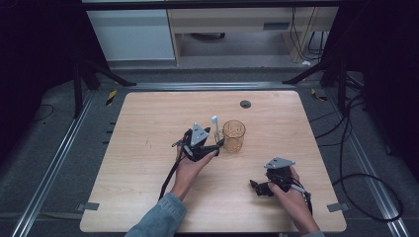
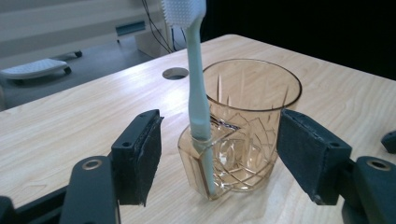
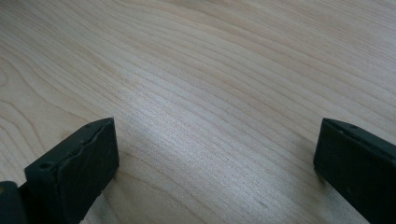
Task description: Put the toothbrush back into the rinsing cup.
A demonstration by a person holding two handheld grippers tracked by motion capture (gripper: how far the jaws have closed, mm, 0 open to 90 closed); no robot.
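Near the middle of the pale wooden table point(image 1: 148, 148) stands an amber-tinted, cut-pattern transparent tumbler point(image 1: 233, 136) with a narrow side pocket moulded onto its wall. Upright in that pocket is a pale mint-green toothbrush point(image 1: 215, 127) with a white bristled head, its handle sunk down to the pocket floor and its head rising above the tumbler's rim. No brand, label or writing can be read on the tumbler, the brush or the grippers. In the left gripper view the tumbler shows engraved crossing lines low on its wall, a smooth round rim and an empty bowl; the brush's stem leans very slightly and the bristles face the camera.

The left gripper point(image 1: 217, 144) sits just beside the tumbler on its near-left side, held level by the person's left hand point(image 1: 190, 170), which comes out of a blue denim sleeve point(image 1: 160, 217). Its jaws stand wide on either side of the tumbler and brush, with a clear gap between each pad and the glass, so nothing is gripped. The right gripper point(image 1: 257, 186) rests low over the table's near-right part, well apart from the tumbler, in the person's right hand point(image 1: 291, 195). Its jaws are spread wide with bare wood grain between them.

A small dark round grommet hole point(image 1: 245, 103) lies in the tabletop beyond the tumbler.
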